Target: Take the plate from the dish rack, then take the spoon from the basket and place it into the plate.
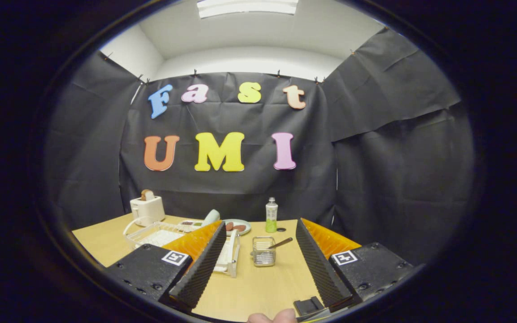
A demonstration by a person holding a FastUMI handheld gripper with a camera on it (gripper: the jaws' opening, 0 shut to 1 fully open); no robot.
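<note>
Gripper view. The gripper (pixel 260 264) is held above the near part of a light wooden table (pixel 258 287); its two fingers stand wide apart, released, with nothing between them but bare tabletop. A fingertip of the person's hand (pixel 273 318) shows at the very near edge, between the finger bases.

Just ahead of the gap, slightly toward the left finger, stands a small wire basket (pixel 264 251). The spoon (pixel 280 243) leans in it, handle pointing up and to the right, over the rim.

The left finger partly hides a clear plastic dish rack (pixel 159 233), which lies beyond and beside it; its white end frame shows just right of the finger. Whether a plate sits in the rack, I cannot tell from here.

Farther back: a white toaster (pixel 147 210) with a slice of bread (pixel 146 194) sticking out of its top, at the left rear of the table. A green-filled bottle (pixel 271 215) with a white cap stands upright near the rear edge. Left of it lies a pale plate (pixel 243 223) carrying brown food pieces (pixel 235 227).
</note>
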